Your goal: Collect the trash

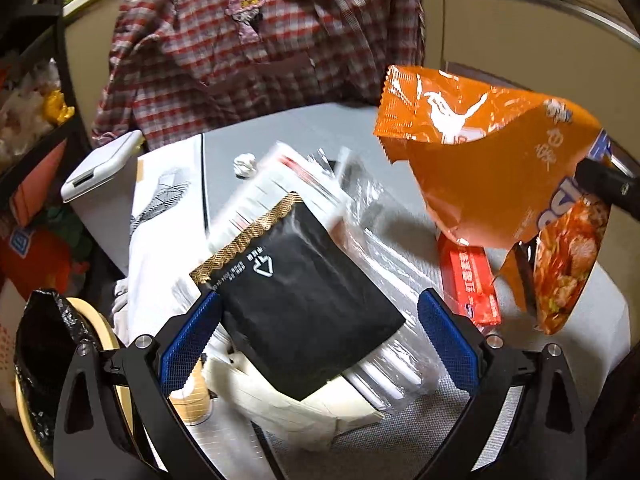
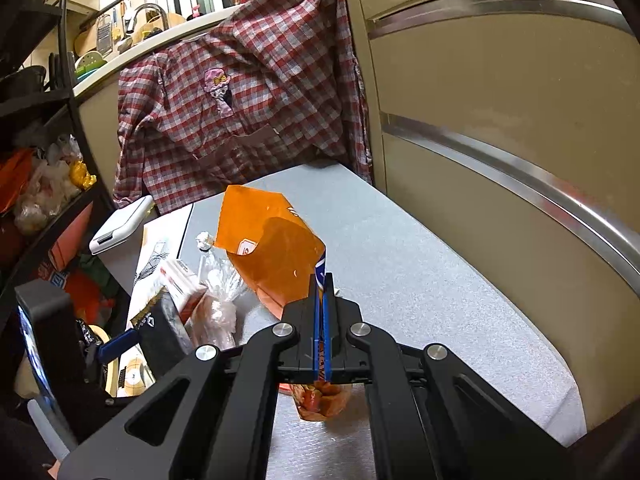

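Blue pads of the left gripper are standing wide around a black pouch at lower centre; light, slick, best pinched at an edge. Right gripper is clamping the limp orange wrapper.

From each wrist we look obliquely down, close, over the grey table toward its far edge; both views share the plaid shirt.
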